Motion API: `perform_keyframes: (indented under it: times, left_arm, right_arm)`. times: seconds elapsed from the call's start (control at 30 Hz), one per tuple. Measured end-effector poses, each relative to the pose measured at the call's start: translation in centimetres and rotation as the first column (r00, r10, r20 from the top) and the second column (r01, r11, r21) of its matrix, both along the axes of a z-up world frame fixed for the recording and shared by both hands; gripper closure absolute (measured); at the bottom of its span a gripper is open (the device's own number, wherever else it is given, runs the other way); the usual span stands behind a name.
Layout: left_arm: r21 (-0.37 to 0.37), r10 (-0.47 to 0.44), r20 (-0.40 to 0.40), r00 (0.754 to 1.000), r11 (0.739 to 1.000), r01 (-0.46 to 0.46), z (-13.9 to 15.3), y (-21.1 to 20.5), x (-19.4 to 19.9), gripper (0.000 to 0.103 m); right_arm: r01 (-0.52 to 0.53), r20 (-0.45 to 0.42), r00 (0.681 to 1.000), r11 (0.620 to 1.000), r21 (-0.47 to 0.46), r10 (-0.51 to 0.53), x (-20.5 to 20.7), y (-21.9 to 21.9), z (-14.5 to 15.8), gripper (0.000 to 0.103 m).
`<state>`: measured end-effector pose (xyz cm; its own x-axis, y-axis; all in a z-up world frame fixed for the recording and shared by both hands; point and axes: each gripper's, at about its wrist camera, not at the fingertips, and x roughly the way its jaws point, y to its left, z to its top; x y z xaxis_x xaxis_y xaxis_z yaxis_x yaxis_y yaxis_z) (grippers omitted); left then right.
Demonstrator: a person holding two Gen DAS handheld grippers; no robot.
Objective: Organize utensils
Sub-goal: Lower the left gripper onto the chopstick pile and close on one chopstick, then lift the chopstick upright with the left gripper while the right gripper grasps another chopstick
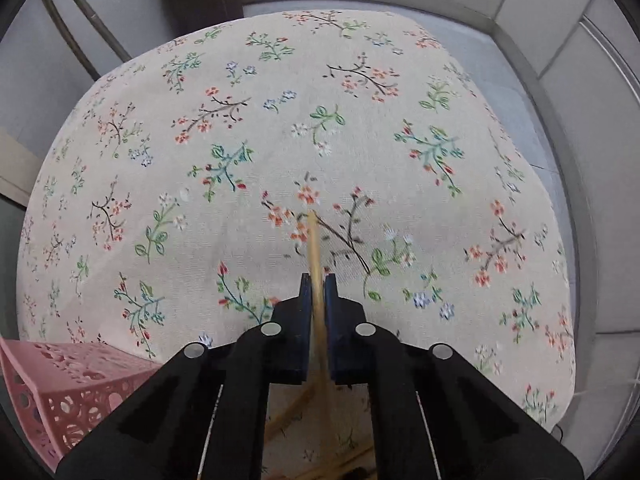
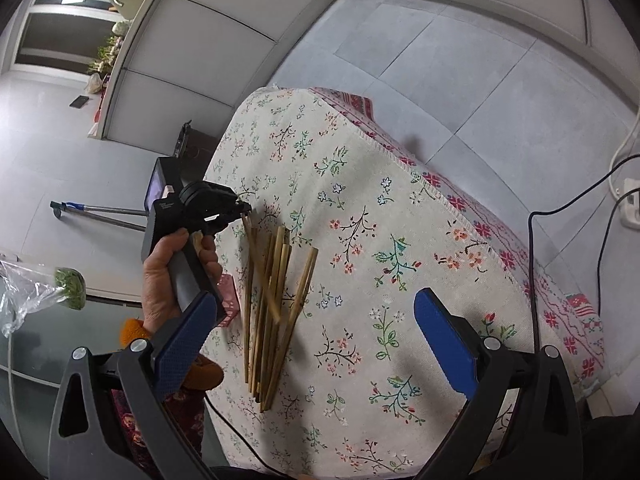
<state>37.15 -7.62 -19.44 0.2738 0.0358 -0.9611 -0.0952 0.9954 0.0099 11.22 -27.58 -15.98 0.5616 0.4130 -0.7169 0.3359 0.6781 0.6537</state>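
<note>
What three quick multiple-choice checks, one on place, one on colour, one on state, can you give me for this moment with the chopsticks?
1. Where does the pile of chopsticks lie?
A. On the floral tablecloth
B. Inside the basket
C. On the floor

2. What colour is the perforated basket?
A. Blue
B. Pink
C. White

3. How does the left gripper stand?
A. Wide open over bare cloth
B. Shut on a spoon
C. Shut on a single chopstick

Answers:
1. A, since the right wrist view shows the sticks fanned out on the cloth.
2. B, as its pink wall shows at the lower left of the left wrist view.
3. C, because the blue pads press one pale stick between them, while the right gripper stands open.
</note>
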Motion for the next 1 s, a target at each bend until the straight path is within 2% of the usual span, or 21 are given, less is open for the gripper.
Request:
perform_keyframes:
  times: [0.1, 0.23, 0.4, 0.6, 0.67, 0.73, 0.8, 0.83, 0.87, 1.0]
  left_arm:
    - [0.008, -0.043, 0.068, 0.997, 0.999, 0.043, 2.2, -0.4, -2.9, 0.098]
    - [-0.008, -0.119, 0.167, 0.979, 0.993, 0.122, 6.7, -1.1, -8.0, 0.098]
    - [-0.024, -0.18, 0.24, 0.954, 0.981, 0.191, 10.9, -1.0, -14.6, 0.098]
    - [-0.006, -0.221, 0.36, 0.906, 0.971, 0.239, 15.7, 1.3, -22.5, 0.098]
    - [-0.006, -0.216, 0.391, 0.894, 0.971, 0.237, 16.6, 2.8, -23.9, 0.098]
    - [-0.008, -0.2, 0.429, 0.881, 0.974, 0.225, 17.8, 4.5, -26.2, 0.098]
    - [0.003, -0.188, 0.457, 0.869, 0.978, 0.21, 18.6, 5.8, -27.5, 0.098]
    - [0.016, -0.179, 0.48, 0.859, 0.981, 0.195, 19.2, 6.6, -28.3, 0.098]
    - [0.023, -0.172, 0.496, 0.851, 0.982, 0.186, 19.7, 7.4, -29.0, 0.098]
    - [0.011, -0.134, 0.547, 0.826, 0.988, 0.153, 21.1, 10.1, -30.6, 0.098]
  right_arm:
    - [-0.008, -0.004, 1.0, 1.0, -0.018, 0.008, 0.2, 0.4, 0.0, 0.007]
    - [-0.019, -0.004, 1.0, 0.997, -0.072, 0.019, 0.1, 1.0, 0.1, 0.007]
    - [-0.036, -0.032, 0.999, 0.991, -0.132, 0.032, 0.3, 1.9, -0.2, 0.007]
    - [-0.04, -0.114, 0.993, 0.992, -0.124, 0.026, 1.1, 3.4, -1.6, 0.007]
    - [-0.051, -0.12, 0.992, 0.991, -0.122, 0.037, 1.8, 4.4, -1.6, 0.007]
    - [-0.064, -0.134, 0.99, 0.992, -0.107, 0.049, 3.2, 5.6, -1.7, 0.011]
    - [-0.067, -0.186, 0.981, 0.995, -0.072, 0.052, 4.9, 6.6, -2.3, 0.027]
    - [-0.066, -0.223, 0.973, 0.996, -0.054, 0.052, 5.9, 7.2, -2.9, 0.029]
    - [-0.062, -0.257, 0.965, 0.997, -0.051, 0.047, 6.7, 7.7, -3.3, 0.037]
    - [-0.043, -0.357, 0.934, 0.992, -0.122, -0.003, 9.2, 9.6, -5.0, 0.056]
